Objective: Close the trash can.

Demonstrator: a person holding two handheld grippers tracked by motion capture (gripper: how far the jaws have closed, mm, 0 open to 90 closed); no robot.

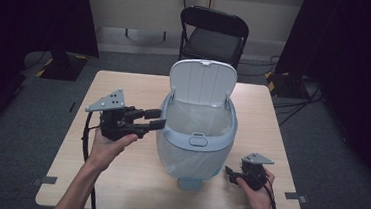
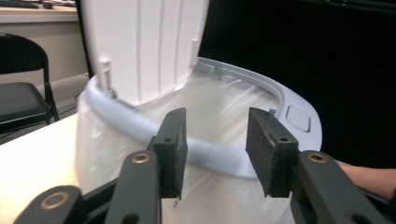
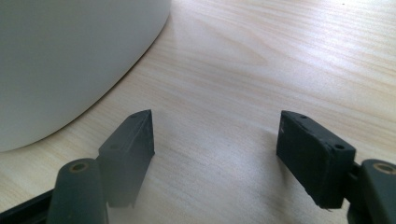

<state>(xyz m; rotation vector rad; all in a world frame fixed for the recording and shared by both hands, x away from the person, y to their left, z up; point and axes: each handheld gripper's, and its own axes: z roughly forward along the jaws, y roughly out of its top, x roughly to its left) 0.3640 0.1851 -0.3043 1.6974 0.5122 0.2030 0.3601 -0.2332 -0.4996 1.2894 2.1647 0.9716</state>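
Bin [image 1: 196, 140], lid raised and lined with a clear bag, stands at the middle of the tabletop [image 1: 127, 180]. Left gripper [image 1: 156, 119] sits at its rim, jaws parted around nothing; right gripper [image 1: 229, 174] rests low beside its base, jaws wide and empty.

We are seeing the big bin [image 1: 196, 140] standing in the middle of the bench [image 1: 117, 179], blocking the straight way from one side to the other. Its lid [image 1: 203, 81] is standing up at the back like a wall. The top of the bin is lying open, with only the thin bag [image 1: 197, 118] inside. The left hand-held gripper [image 1: 157, 119] is sitting just beside the rim [image 2: 205, 151]. Bare bench is lying on both sides.
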